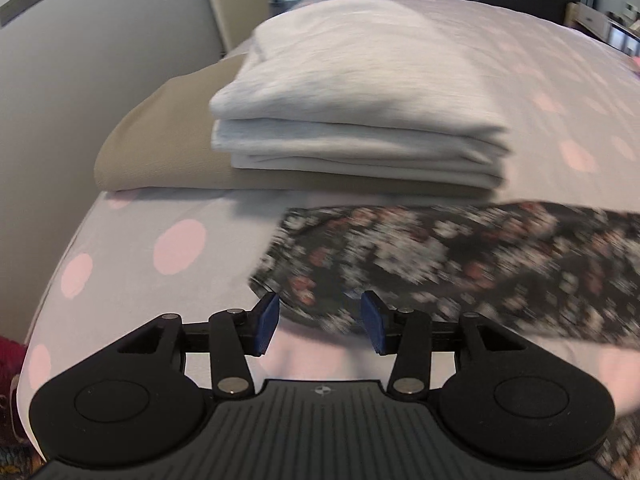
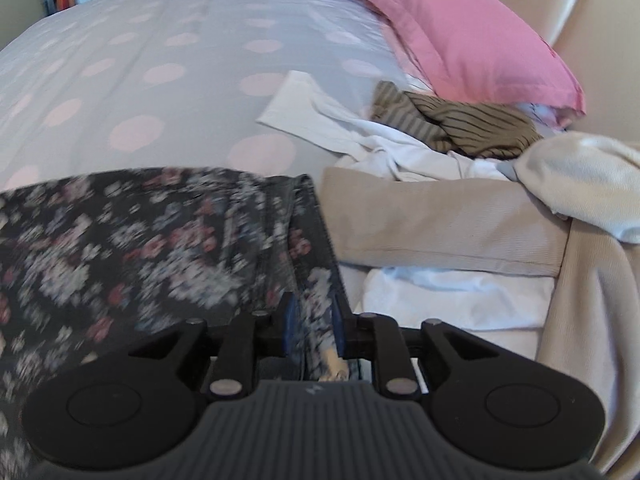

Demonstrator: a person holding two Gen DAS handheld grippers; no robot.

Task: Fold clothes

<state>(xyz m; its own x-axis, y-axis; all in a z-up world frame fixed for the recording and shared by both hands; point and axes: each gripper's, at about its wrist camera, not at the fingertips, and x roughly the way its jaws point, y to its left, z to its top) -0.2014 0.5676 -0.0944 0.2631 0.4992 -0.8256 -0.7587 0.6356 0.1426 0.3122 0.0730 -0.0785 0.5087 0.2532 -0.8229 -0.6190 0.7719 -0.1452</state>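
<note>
A bed with a grey cover dotted in pale pink fills both views. In the right wrist view a pink pillow lies at the upper right, and below it sits a heap of unfolded clothes: beige, white and a striped olive piece. In the left wrist view a folded stack occupies the upper middle, several white-grey pieces resting on a flat beige one.

The dark floral garment lies across the bed in the lower half of both views, blurred, stretching from the centre to the right edge in the left wrist view and from the left edge to the centre in the right wrist view.

The left claw, at the bottom centre, stands released, its blue pads apart, with the garment's edge just beyond and between them, not pressed. The right claw has a strip of the floral garment's hem between its narrowly parted pads; whether they press the cloth I cannot tell.
</note>
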